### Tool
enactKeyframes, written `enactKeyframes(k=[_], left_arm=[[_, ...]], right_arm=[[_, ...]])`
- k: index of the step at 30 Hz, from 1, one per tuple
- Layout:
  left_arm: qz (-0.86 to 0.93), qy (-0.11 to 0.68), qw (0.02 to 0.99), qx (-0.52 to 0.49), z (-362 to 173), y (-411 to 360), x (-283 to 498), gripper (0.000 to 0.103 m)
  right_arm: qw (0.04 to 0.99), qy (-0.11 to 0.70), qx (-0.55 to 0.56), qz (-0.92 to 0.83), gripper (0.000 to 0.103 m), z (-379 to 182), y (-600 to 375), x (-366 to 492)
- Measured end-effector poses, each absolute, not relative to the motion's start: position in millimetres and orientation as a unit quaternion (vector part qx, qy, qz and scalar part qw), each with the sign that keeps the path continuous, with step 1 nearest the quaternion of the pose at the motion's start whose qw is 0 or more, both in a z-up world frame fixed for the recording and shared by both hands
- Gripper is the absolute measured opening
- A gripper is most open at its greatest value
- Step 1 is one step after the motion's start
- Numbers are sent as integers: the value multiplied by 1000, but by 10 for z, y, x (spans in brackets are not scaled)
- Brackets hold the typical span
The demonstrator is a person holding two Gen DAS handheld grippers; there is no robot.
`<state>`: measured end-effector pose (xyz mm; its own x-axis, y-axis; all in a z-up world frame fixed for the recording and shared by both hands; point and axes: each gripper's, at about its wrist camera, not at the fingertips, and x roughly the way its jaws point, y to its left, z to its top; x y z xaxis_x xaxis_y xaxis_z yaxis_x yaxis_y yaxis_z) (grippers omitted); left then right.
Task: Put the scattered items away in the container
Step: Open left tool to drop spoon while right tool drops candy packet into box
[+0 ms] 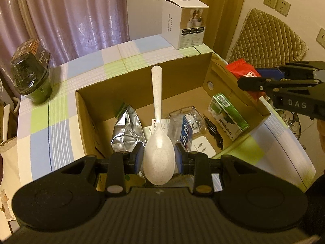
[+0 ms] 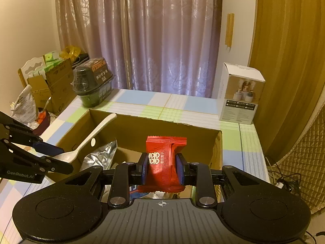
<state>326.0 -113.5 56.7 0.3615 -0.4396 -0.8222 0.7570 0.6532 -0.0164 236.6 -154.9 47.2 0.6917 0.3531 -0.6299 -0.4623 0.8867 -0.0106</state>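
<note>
White spoon sat clamped bowl-first between the left gripper fingers over the box; the right gripper fingers squeezed a red packet.

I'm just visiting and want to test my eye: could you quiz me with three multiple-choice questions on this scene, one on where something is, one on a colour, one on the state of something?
1. Where does the white product box stand?
A. Inside the cardboard box
B. On the checked tablecloth behind the cardboard box
C. On the chair

2. What colour is the snack packet in the right gripper?
A. Red
B. Green
C. Silver

3. How does the left gripper hold the white spoon?
A. By the handle tip
B. Not at all
C. Shut on its bowl, handle pointing away

Answers:
1 B, it sits on the cloth beyond the cardboard box.
2 A, the wrapper is plainly red.
3 C, the pads flank the bowl.
</note>
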Motion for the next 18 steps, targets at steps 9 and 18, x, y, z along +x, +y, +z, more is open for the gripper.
enactKeyframes(k=[9, 18], left_arm=[[-351, 434, 813, 167, 412, -1129, 3401, 62], [-340, 441, 815, 159, 343, -982, 3370, 61]], right_arm=[[913, 333, -87, 221, 31, 357, -1537, 2454], [911, 343, -81, 215, 31, 278, -1584, 2490]])
